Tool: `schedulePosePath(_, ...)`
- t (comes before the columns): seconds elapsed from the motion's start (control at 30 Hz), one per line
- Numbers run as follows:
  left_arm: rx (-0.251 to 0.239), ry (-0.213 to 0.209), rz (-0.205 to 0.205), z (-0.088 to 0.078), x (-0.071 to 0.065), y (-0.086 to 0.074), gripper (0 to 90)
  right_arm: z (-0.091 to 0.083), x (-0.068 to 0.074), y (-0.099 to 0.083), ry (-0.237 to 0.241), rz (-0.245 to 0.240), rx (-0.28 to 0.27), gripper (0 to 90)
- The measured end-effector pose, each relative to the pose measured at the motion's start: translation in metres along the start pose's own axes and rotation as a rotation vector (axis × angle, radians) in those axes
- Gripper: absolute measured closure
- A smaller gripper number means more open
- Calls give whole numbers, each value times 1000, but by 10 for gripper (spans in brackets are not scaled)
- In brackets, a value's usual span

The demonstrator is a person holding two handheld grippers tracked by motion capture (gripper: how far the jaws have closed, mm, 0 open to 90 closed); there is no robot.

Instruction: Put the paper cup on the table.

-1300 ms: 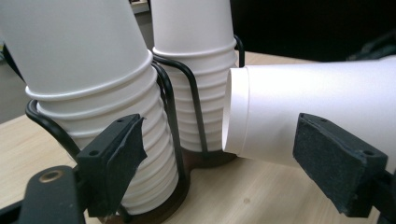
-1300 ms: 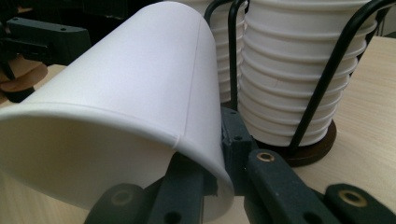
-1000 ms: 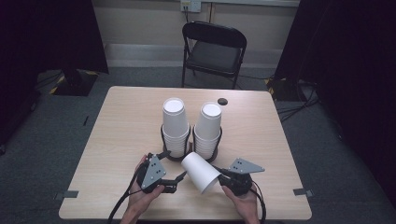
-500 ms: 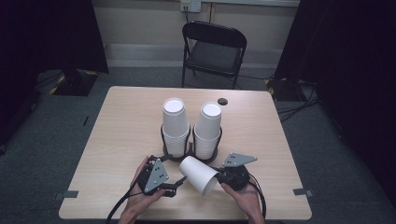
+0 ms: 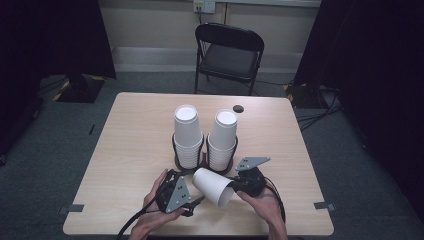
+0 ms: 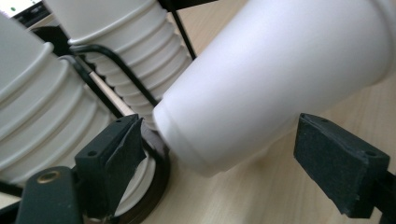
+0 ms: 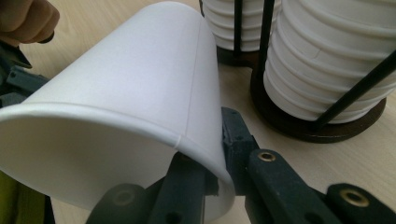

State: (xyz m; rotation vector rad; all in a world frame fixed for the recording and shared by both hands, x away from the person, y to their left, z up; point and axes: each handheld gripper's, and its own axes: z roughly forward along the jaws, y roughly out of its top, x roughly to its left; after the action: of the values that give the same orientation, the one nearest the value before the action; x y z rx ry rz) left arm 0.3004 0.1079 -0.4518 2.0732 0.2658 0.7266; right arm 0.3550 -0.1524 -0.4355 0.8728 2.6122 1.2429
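Worktop of pale wood laminate carries everything, with one black folding chair beyond its far edge. Two stacks of white paper cups stand side by side in black wire holders on dark round bases: left stack, right stack. One small dark disc lies behind them; I cannot tell what it is.

One loose white paper cup is held tilted above the worktop just in front of the stacks, base toward them, mouth toward the person. Right gripper has its jaws clamped on the cup's rim, one jaw inside the wall and one outside. Left gripper has its jaws parted, one either side of the cup's base and clear of it.

Step in hand, as I judge it: a single cup separated, hand-over or steadying pending. Next move calls for the left jaws to close squarely on the base without crushing the thin wall.
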Motion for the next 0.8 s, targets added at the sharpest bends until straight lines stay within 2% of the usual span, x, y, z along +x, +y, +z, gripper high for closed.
schedulePosePath(0.07,0,-1,21,3,-3,2,154,1,0,3,17,-6,26,866)
schedulePosePath(0.1,-5,-11,38,3,-5,3,155,1,0,5,9,-7,26,866)
schedulePosePath(0.2,17,5,92,4,-9,6,153,1,-1,10,18,-2,32,866)
schedulePosePath(0.33,22,10,114,5,-13,5,153,3,-2,14,40,14,72,866)
schedulePosePath(0.37,50,19,149,7,-14,5,156,6,-3,16,48,20,95,866)
schedulePosePath(0.43,56,14,161,9,-15,5,152,8,-3,17,53,28,109,866)
schedulePosePath(0.53,61,-1,155,13,-16,7,139,10,-4,19,56,34,131,866)
schedulePosePath(0.57,69,-18,159,16,-16,10,71,14,-3,21,55,29,149,866)
schedulePosePath(0.6,62,-26,161,18,-17,12,71,14,-3,21,55,29,149,866)
schedulePosePath(0.63,71,-21,193,23,-21,16,34,16,-2,23,60,32,158,866)
schedulePosePath(0.8,71,-17,221,26,-24,21,11,17,-2,25,77,51,159,866)
